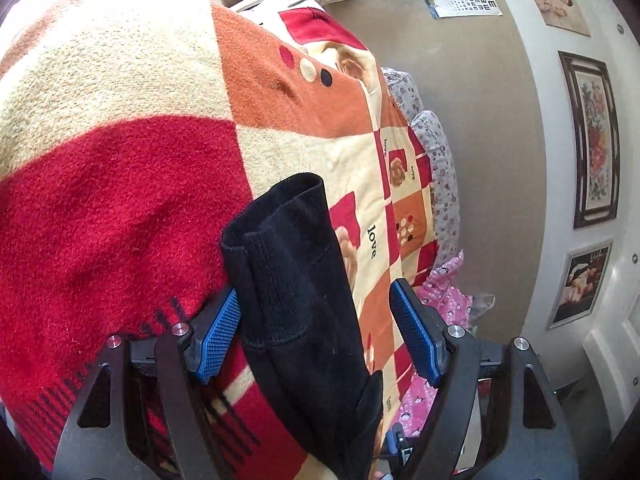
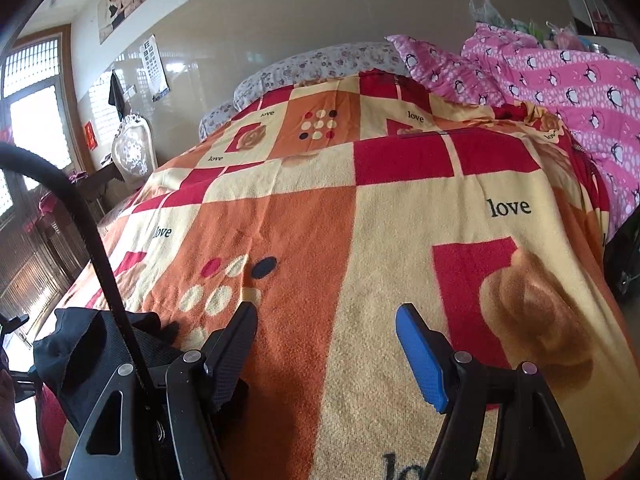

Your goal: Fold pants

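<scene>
On the bed (image 2: 400, 220), a red, orange and cream blanket (image 2: 304, 240) is lying; black pants (image 1: 296, 280) are sitting between the left gripper's (image 1: 316, 332) wide fingers, pink bedding (image 2: 560, 80) piling behind. The right gripper's (image 2: 328, 352) fingers are gaping empty.

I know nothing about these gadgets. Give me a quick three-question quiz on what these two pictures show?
1. True or false: the left gripper has its blue pads clamped tight on the black pants.
2. What lies between the right gripper's fingers? A) pants B) only the blanket C) a pillow
3. Which word is printed repeatedly on the blanket?

Key:
1. False: the jaws are spread, pants lying between them.
2. B
3. love
</scene>
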